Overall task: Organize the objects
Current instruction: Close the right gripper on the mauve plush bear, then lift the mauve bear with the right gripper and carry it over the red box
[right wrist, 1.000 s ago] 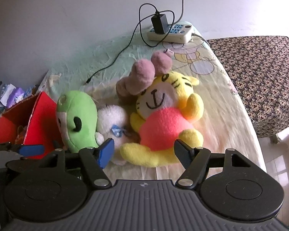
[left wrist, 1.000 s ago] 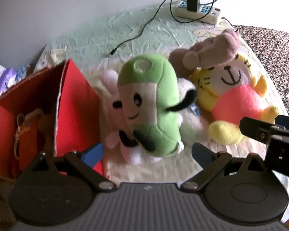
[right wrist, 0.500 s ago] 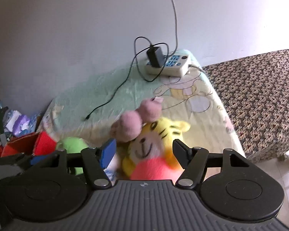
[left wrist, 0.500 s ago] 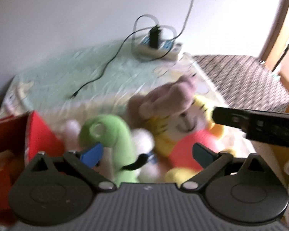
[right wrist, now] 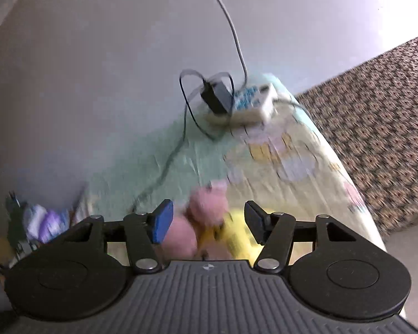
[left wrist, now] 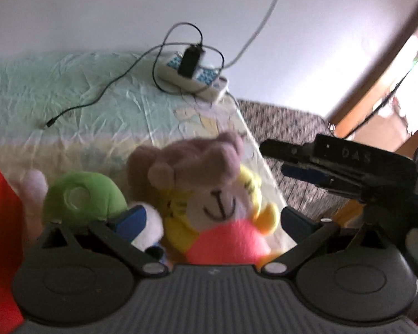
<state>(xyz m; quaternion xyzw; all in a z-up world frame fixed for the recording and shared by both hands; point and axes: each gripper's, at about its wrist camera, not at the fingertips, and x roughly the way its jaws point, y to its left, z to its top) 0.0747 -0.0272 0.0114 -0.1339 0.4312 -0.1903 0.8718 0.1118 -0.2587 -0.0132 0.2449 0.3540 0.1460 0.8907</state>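
Both my left gripper and right gripper gape wide and empty, the yellow-and-pink tiger plush and green plush unsorted.

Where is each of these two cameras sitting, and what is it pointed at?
Left wrist: rides the left gripper, fingers open, facing the yellow tiger plush and green plush; right gripper shows alongside.
Right wrist: rides the right gripper, open, facing the wall over the pink plush.
Shared: power strip, tiger.
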